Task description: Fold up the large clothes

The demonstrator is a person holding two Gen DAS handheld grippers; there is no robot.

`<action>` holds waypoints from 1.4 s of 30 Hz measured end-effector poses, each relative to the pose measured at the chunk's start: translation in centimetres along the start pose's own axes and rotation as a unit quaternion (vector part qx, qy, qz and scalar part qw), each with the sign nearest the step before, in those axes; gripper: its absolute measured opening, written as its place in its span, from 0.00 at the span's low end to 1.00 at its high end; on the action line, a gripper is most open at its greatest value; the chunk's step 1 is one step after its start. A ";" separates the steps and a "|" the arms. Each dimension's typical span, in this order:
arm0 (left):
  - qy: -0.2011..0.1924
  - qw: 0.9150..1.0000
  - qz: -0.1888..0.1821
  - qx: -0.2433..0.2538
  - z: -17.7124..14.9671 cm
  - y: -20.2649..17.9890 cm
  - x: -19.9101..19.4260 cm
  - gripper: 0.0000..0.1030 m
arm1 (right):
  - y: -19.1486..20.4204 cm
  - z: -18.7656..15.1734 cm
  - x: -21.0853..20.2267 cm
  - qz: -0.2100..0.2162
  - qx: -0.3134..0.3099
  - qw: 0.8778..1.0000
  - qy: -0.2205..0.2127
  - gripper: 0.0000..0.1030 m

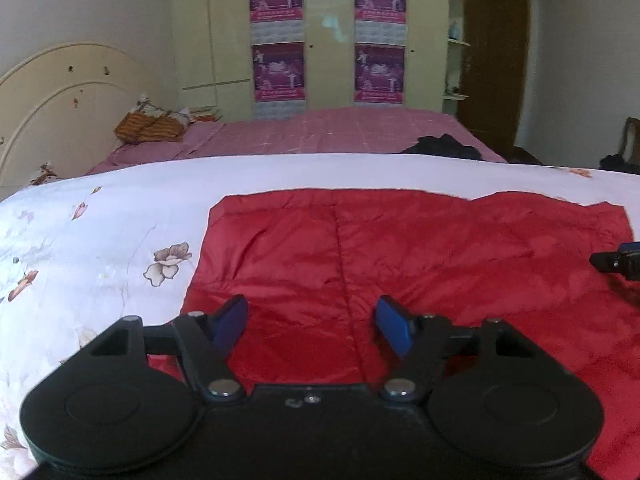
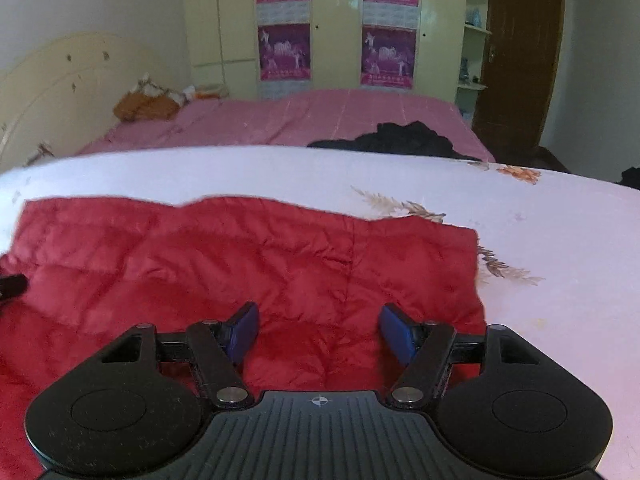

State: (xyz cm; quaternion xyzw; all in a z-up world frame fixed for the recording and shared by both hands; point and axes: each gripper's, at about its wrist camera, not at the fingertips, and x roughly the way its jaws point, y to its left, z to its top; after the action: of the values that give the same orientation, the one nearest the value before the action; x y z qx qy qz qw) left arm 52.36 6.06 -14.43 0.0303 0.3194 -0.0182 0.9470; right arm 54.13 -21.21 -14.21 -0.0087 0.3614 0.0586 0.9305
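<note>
A large red quilted garment (image 1: 420,264) lies spread flat on a white floral sheet (image 1: 100,240). It also shows in the right wrist view (image 2: 240,264). My left gripper (image 1: 312,312) is open and empty, over the garment's near left part. My right gripper (image 2: 318,318) is open and empty, over the garment's near right part, close to its right edge. The right gripper's tip (image 1: 616,264) shows at the right edge of the left wrist view. The left gripper's tip (image 2: 12,286) shows at the left edge of the right wrist view.
Beyond the white sheet is a pink bed (image 1: 340,132) with a dark garment (image 2: 404,140) and an orange pillow (image 1: 148,128) on it. A cream headboard (image 1: 60,104) stands at left, a wardrobe with posters (image 1: 328,36) behind, a brown door (image 2: 520,52) at right.
</note>
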 end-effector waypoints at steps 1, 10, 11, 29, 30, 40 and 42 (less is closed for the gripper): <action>0.000 1.000 0.006 0.003 0.0 -0.2 0.3 0.69 | 0.0 0.0 0.7 -0.006 -0.002 1.000 0.000 0.66; 0.021 0.999 0.016 -0.032 0.2 0.9 2.6 0.75 | 0.0 -0.6 4.6 -0.052 -0.026 0.998 -0.016 0.66; 0.023 0.999 0.015 -0.035 0.2 1.2 2.6 0.75 | -0.4 -0.7 4.8 -0.049 -0.016 0.999 -0.015 0.66; 0.006 0.998 -0.039 -0.041 -0.3 0.2 -6.4 0.81 | 2.0 -1.7 -8.1 0.042 -0.001 0.998 -0.047 0.70; 0.006 0.999 -0.040 -0.035 -0.8 -0.1 -6.8 0.81 | 2.5 -2.4 -8.4 0.042 -0.007 0.998 -0.046 0.70; 0.039 0.999 -0.002 -0.008 -4.4 -1.7 -4.3 0.85 | 3.8 -6.8 -5.1 -0.004 -0.041 0.999 -0.012 0.70; 0.040 0.999 0.001 -0.010 -4.4 -1.7 -4.0 0.85 | 3.7 -7.0 -4.4 -0.007 -0.041 0.999 -0.011 0.70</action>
State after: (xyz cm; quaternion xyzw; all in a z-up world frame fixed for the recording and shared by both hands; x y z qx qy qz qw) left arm 46.40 4.72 -15.56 0.0220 0.3573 -0.0127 0.9336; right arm 45.81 -18.38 -16.29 -0.0492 0.3481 0.0666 0.9338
